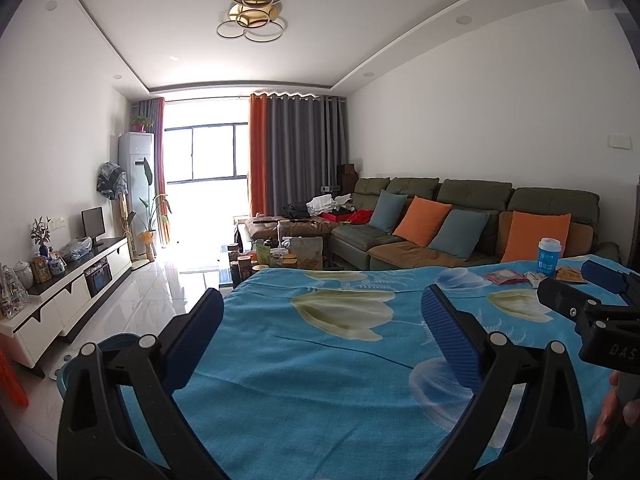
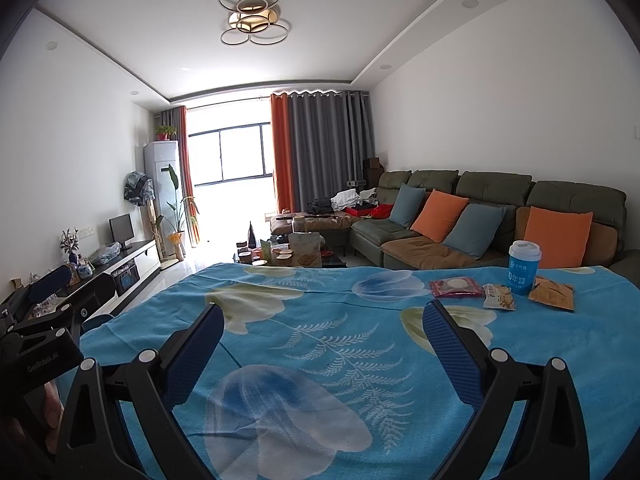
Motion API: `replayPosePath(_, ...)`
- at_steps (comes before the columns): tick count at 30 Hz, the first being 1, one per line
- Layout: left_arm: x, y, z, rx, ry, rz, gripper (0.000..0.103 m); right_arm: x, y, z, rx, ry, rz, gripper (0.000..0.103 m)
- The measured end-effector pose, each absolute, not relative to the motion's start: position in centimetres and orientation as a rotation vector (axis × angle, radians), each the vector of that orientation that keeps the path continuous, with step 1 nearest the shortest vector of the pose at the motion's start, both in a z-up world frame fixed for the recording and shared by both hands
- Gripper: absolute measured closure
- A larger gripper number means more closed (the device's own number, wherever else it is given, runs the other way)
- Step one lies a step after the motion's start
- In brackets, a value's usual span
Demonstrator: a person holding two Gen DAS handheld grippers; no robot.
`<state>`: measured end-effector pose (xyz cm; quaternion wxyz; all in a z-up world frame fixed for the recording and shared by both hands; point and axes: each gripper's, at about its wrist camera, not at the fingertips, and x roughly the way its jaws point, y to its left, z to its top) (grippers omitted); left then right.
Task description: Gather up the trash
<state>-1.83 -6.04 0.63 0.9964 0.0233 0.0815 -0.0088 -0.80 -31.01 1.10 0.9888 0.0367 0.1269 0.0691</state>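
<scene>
A table draped in a blue floral cloth point(image 2: 320, 320) fills the foreground, and its far edge runs in front of a green sofa point(image 2: 460, 216) with orange and blue cushions. To the left, open pale tiled floor point(image 1: 152, 292) stretches toward the window past a white TV cabinet point(image 1: 80, 292). The cloth's middle is bare. The left gripper point(image 1: 322, 336) hovers over the cloth with its blue pads spread wide, holding nothing. The right gripper point(image 2: 322, 344) does the same, jaws wide apart and empty. Near the far right edge stands a blue cup point(image 2: 524, 268) with a white lid, and just beside it lie the snack wrappers: a red one point(image 2: 456, 288), a small pale one point(image 2: 498, 298), and an orange one point(image 2: 554, 298).
</scene>
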Motion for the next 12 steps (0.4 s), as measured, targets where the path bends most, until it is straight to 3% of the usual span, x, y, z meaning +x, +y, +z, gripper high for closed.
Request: replayPosePath(12, -0.5, -6.2, 0.2, 0.017, 0.229, -0.033, 0.006, -0.7, -31.5, 0.9, 0.086, 0.266, 0.131, 0.007)
